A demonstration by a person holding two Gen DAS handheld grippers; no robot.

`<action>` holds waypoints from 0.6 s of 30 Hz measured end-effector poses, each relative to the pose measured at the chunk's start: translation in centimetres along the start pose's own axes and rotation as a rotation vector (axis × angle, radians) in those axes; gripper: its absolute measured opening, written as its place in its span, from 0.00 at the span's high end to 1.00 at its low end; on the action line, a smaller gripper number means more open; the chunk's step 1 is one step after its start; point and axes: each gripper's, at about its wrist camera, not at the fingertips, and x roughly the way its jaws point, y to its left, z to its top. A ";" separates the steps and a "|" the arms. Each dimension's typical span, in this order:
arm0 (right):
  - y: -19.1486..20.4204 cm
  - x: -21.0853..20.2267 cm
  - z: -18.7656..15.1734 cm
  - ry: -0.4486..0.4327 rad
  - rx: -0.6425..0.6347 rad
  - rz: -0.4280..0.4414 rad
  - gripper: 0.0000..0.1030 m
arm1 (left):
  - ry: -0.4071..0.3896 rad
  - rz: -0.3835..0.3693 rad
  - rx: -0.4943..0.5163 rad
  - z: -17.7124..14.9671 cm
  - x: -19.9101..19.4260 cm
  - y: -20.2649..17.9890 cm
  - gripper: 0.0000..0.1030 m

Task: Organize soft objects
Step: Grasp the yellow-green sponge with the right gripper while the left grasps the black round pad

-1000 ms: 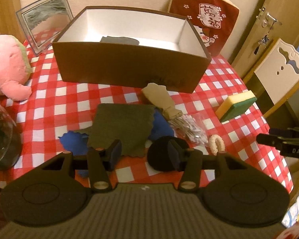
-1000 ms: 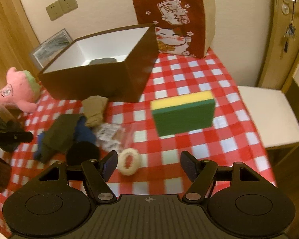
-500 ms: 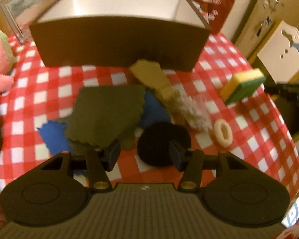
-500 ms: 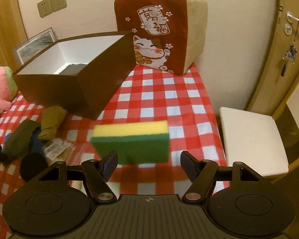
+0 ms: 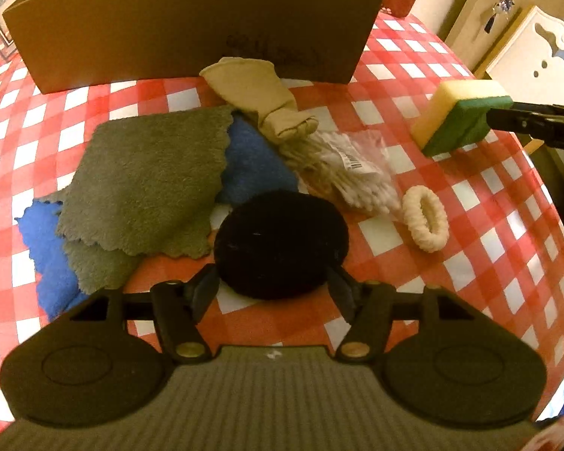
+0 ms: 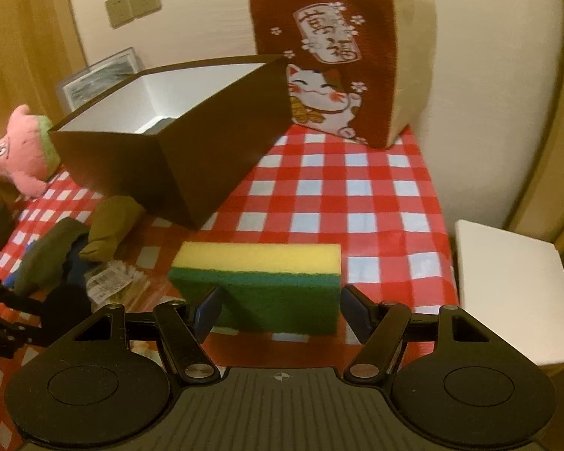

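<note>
My left gripper (image 5: 272, 285) is open with its fingers on either side of a round black pad (image 5: 280, 244) lying on the checked tablecloth. My right gripper (image 6: 280, 310) is open around a yellow and green sponge (image 6: 259, 282), which also shows in the left wrist view (image 5: 458, 114). Whether its pads touch the sponge I cannot tell. A grey cloth (image 5: 146, 184) lies over a blue cloth (image 5: 255, 165). A beige sock (image 5: 259, 94), a bag of cotton swabs (image 5: 346, 176) and a cream scrunchie (image 5: 425, 218) lie nearby. The brown box (image 6: 176, 143) stands behind them.
A red cat cushion (image 6: 342, 64) leans on the wall at the back. A pink plush toy (image 6: 15, 154) sits left of the box, with a picture frame (image 6: 97, 75) behind. A white stool (image 6: 511, 293) stands right of the table.
My left gripper has come down and forward so the black pad sits between its fingers. My right gripper has closed in on the sponge, which now lies between its fingers.
</note>
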 end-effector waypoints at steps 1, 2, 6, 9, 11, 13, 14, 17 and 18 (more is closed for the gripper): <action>0.3 0.0 -0.1 0.001 -0.009 0.011 0.33 | 0.001 0.000 -0.001 0.1 0.1 -0.1 0.38; 0.7 -0.1 -0.2 0.006 -0.012 0.023 0.33 | 0.001 0.001 -0.003 0.1 0.1 -0.1 0.38; 2.8 -0.7 -0.8 0.028 -0.026 0.082 0.33 | -0.005 0.001 -0.005 0.3 0.2 -0.3 0.37; 4.3 -1.2 -1.4 0.049 -0.040 0.119 0.33 | -0.013 0.000 -0.001 0.5 0.4 -0.6 0.36; 5.1 -1.5 -1.7 0.061 -0.046 0.127 0.33 | -0.014 0.005 0.007 0.5 0.7 -0.8 0.34; 5.3 -1.7 -1.9 0.072 -0.044 0.118 0.33 | -0.017 0.009 0.018 0.5 0.9 -1.0 0.32; 5.3 -1.8 -1.9 0.073 -0.046 0.098 0.33 | -0.018 0.014 0.023 0.5 1.0 -1.2 0.31; 4.9 -1.7 -1.6 0.082 -0.040 0.048 0.33 | -0.016 0.021 0.025 0.7 1.3 -1.5 0.27; 4.6 -1.7 -1.5 0.087 -0.035 0.040 0.33 | -0.016 0.022 0.022 0.7 1.4 -1.6 0.27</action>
